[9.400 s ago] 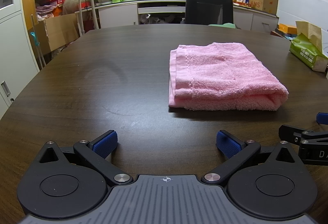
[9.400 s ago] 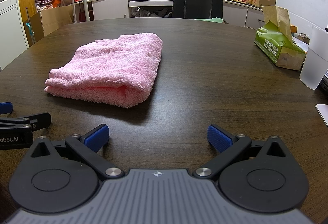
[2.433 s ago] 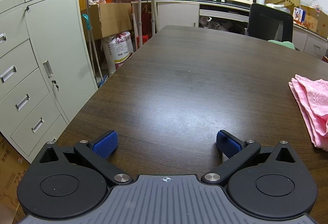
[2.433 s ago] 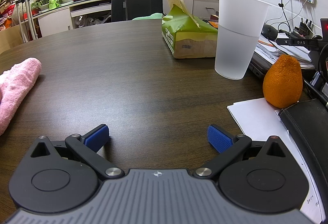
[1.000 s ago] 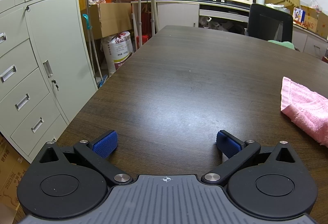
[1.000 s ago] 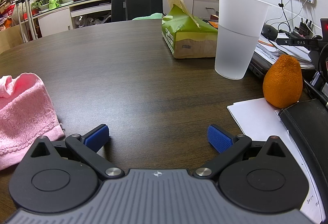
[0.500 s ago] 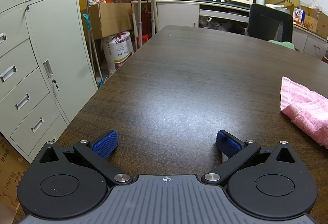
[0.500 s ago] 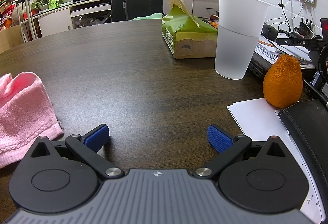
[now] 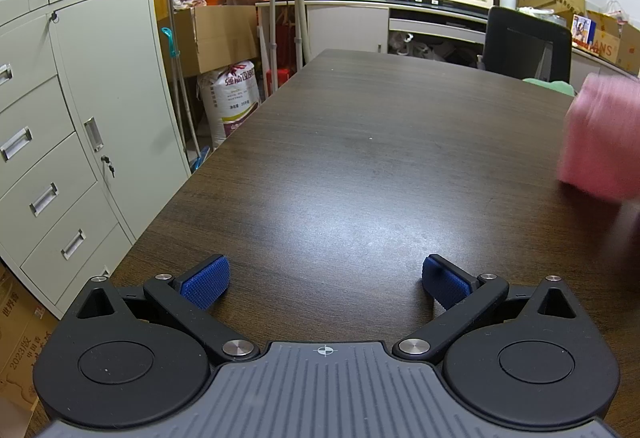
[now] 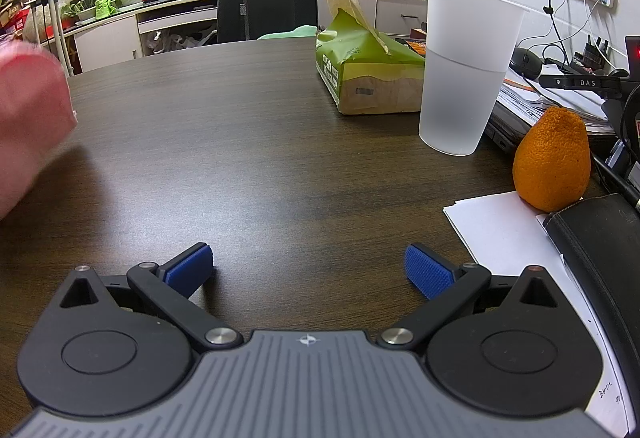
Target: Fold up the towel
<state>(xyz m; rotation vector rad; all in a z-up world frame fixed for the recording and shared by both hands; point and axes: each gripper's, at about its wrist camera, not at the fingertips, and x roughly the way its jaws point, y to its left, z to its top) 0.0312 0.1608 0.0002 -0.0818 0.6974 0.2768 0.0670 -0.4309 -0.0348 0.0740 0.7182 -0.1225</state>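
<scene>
The pink towel (image 9: 604,141) is motion-blurred and cut off by the frame edge in both views, so its folds cannot be made out. It looks soft and bulky above the dark wood-grain bench (image 9: 360,165). It lies between the grippers, right of the left hand-held gripper (image 9: 325,280) and left of the right hand-held gripper (image 10: 308,268). Both grippers' ribbed blue pads (image 10: 428,272) are spread wide, holding nothing.

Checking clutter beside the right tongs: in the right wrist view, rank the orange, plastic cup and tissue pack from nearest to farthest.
1. Orange, far right, beside the paper.
2. Plastic cup, right of centre, upright.
3. Tissue pack, behind and left of the cup.
</scene>
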